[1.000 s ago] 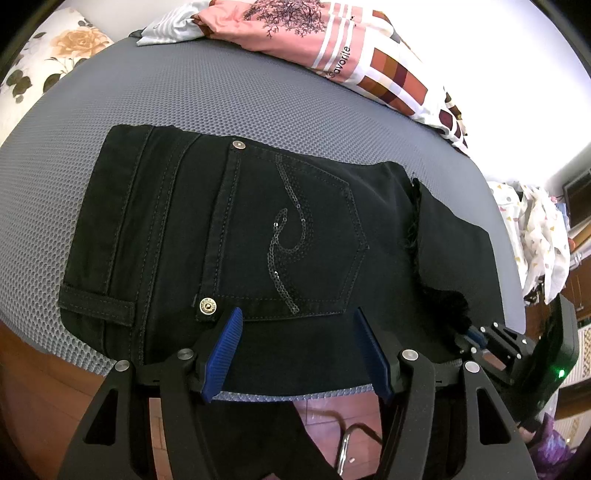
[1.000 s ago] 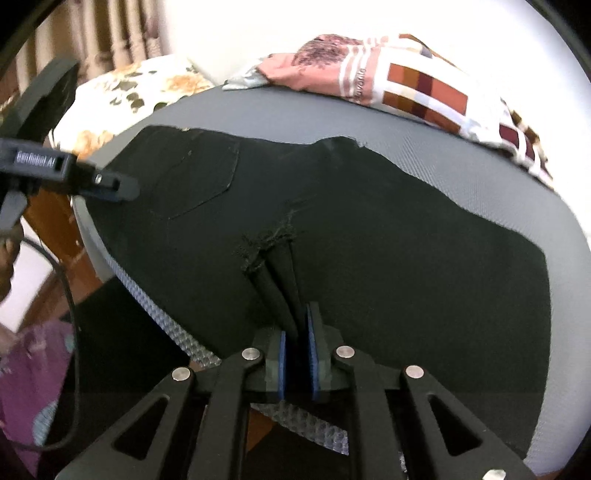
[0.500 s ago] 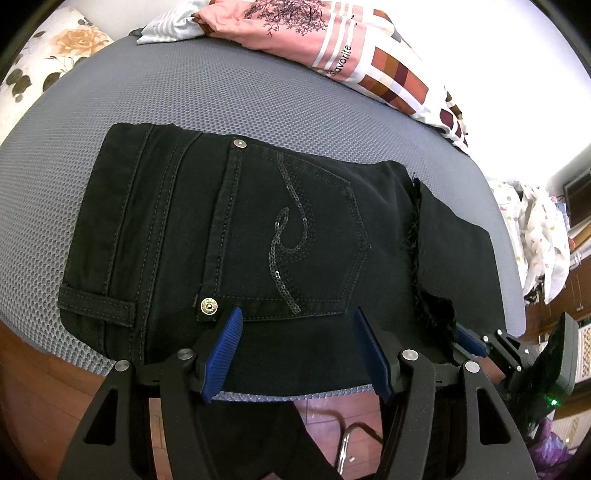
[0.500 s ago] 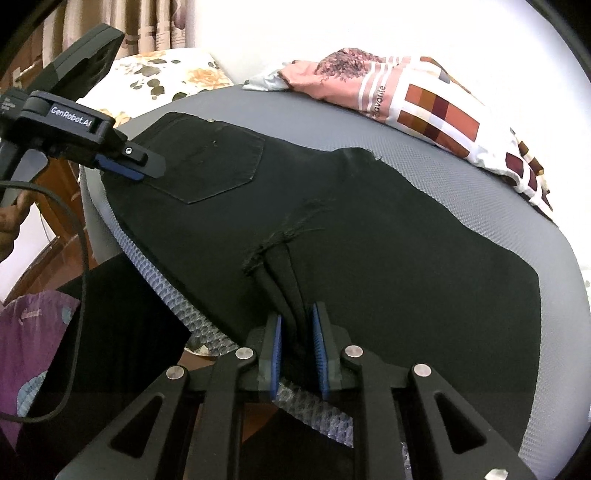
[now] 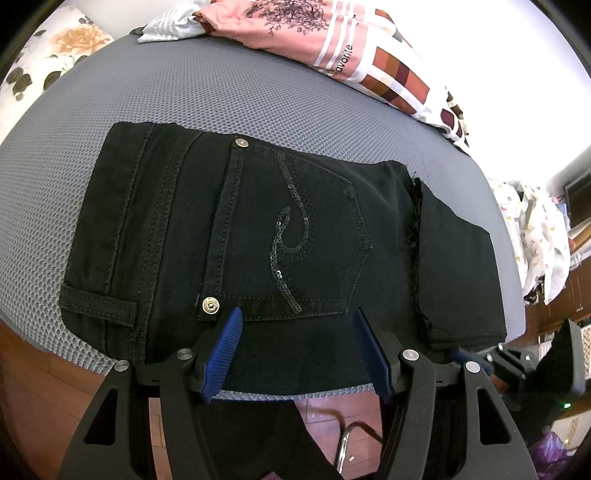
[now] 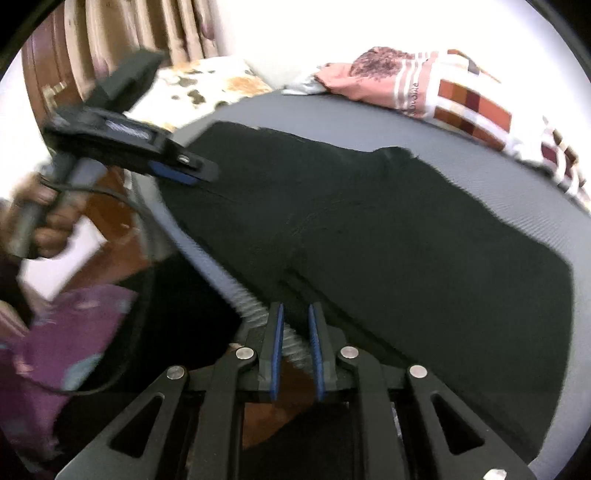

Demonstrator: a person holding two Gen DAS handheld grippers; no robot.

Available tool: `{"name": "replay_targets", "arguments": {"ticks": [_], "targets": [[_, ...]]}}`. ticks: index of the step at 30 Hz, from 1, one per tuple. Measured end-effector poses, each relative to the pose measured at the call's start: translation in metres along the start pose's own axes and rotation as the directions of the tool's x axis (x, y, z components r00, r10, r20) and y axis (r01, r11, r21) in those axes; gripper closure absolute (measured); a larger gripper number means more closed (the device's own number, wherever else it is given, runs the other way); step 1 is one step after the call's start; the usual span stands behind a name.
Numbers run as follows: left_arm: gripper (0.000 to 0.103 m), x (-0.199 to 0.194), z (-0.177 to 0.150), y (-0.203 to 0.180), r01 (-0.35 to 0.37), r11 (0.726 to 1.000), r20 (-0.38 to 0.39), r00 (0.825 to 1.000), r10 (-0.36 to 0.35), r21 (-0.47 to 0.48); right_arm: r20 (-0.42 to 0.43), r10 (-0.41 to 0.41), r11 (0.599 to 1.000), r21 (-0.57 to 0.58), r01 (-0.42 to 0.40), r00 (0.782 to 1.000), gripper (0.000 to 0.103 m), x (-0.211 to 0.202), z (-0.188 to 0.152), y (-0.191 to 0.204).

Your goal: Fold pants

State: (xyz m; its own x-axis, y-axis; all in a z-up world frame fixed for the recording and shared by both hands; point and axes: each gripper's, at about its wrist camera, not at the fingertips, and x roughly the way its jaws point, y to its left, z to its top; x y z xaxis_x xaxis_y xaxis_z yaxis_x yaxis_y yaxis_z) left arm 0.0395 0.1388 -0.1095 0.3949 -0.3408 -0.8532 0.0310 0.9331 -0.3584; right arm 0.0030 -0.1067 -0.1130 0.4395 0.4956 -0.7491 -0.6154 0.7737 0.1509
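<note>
A grey mesh surface (image 5: 258, 92) fills both views. The black pants (image 5: 177, 229) lie flat on its near part, folded, waistband to the left in the left wrist view and the near edge along the surface's rim. A folded-over leg section (image 5: 458, 273) with a frayed hem lies on their right end. At the far edge sits a heap of pink and checked clothes (image 5: 295, 33), and a floral pillow (image 5: 55, 48) lies beyond the far left corner.

The left tongs (image 5: 297, 314) stand open over the pants' near edge, blue pads wide apart and pinching no cloth; in the blurred right wrist view a hand (image 6: 40, 218) holds their handle. The right tongs (image 6: 295, 306) sit at the surface's rim just short of the pants; their jaws have just been closing a little and stand a narrow gap apart, empty, with only mesh showing between.

A back pocket (image 5: 295, 236) bears a sequin swirl; a metal rivet (image 5: 211, 305) marks its near corner, just beside the left pad.
</note>
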Motion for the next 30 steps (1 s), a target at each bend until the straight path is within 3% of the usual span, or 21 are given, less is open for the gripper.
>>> {"name": "replay_targets", "arguments": {"ticks": [4,7,9,14,20,24,29,30], "targets": [[0.039,0.0,-0.002,0.004,0.013,1.0,-0.003,1.0,-0.013,-0.02,0.086,0.083,0.978,0.184,-0.098,0.993,0.089,-0.021,0.007,-0.033],[0.039,0.0,-0.001,0.005,0.022,0.999,-0.006,1.0,-0.022,-0.028,0.1,0.049,0.957,0.279,-0.075,0.994,0.088,-0.018,0.016,-0.06],[0.039,0.0,-0.001,0.005,0.02,1.0,-0.008,1.0,-0.02,-0.024,0.1,0.067,0.946,0.308,-0.095,0.993,0.088,-0.01,0.024,-0.071],[0.039,0.0,-0.001,0.003,0.008,1.0,-0.009,1.0,-0.009,-0.012,0.056,0.118,0.943,0.308,-0.13,0.991,0.088,0.017,0.035,-0.068],[0.038,0.001,-0.001,0.002,0.006,1.0,-0.013,1.0,-0.006,-0.009,-0.051,0.133,0.969,0.218,-0.119,0.99,0.088,0.038,0.018,-0.041],[0.037,0.0,-0.001,0.002,0.011,1.0,-0.014,1.0,-0.011,-0.012,-0.031,0.181,0.959,0.227,-0.17,0.983,0.088,0.032,0.013,-0.04],[0.036,-0.002,-0.001,0.003,0.017,1.0,-0.014,1.0,-0.017,-0.026,0.017,0.091,0.982,0.167,-0.092,0.996,0.085,0.008,0.014,-0.041],[0.036,-0.001,0.0,0.004,0.019,0.999,-0.015,1.0,-0.02,-0.029,0.015,0.075,0.986,0.145,-0.077,0.997,0.08,0.006,0.015,-0.039]]}}
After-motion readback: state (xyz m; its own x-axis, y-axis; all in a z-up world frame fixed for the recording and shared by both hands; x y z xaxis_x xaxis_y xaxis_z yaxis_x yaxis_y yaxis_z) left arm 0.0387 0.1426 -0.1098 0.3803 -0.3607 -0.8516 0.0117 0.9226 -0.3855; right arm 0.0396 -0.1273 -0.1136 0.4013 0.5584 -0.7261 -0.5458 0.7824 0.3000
